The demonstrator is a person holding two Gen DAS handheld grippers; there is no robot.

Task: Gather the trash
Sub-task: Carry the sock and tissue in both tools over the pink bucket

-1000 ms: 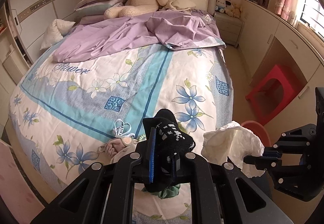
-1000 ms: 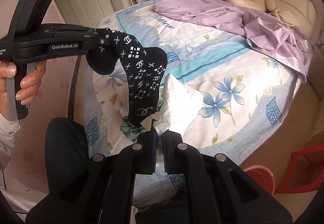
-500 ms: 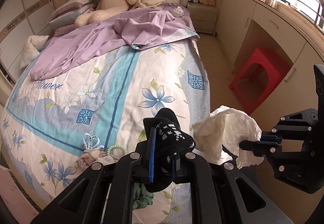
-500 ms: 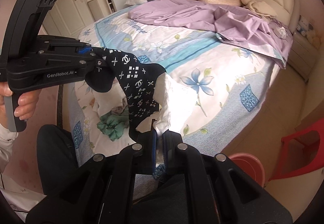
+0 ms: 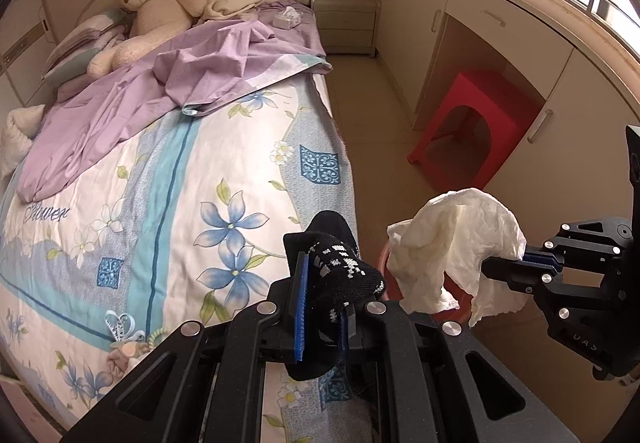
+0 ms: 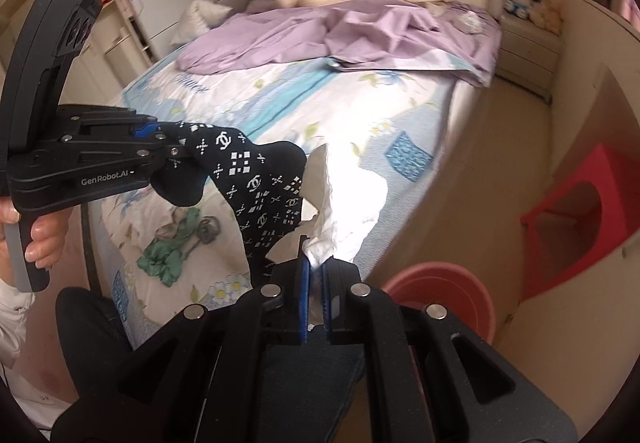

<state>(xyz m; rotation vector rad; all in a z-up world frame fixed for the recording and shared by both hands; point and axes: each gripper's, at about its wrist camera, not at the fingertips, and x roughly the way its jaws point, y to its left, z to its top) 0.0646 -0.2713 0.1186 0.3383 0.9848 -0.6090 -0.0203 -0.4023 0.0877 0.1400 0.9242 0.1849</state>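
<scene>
My left gripper is shut on a black sock with white patterns, which hangs past the bed's corner. The right wrist view shows that same gripper at the left with the sock drooping from it. My right gripper is shut on a crumpled white tissue. It comes in from the right in the left wrist view, the tissue bunched at its tips. A pink bin stands on the floor just right of the right gripper. In the left wrist view sock and tissue hide most of the bin.
The bed's floral quilt fills the left, with a purple sheet, a teddy bear and a tissue box farther back. Green cloth lies near the bed's foot. A red stool sits under the cabinets. A hand holds the left gripper.
Both grippers have swung to the right, off the quilt toward the floor beside the bed, carrying the sock and the tissue. The pink bin now sits closer below them.
</scene>
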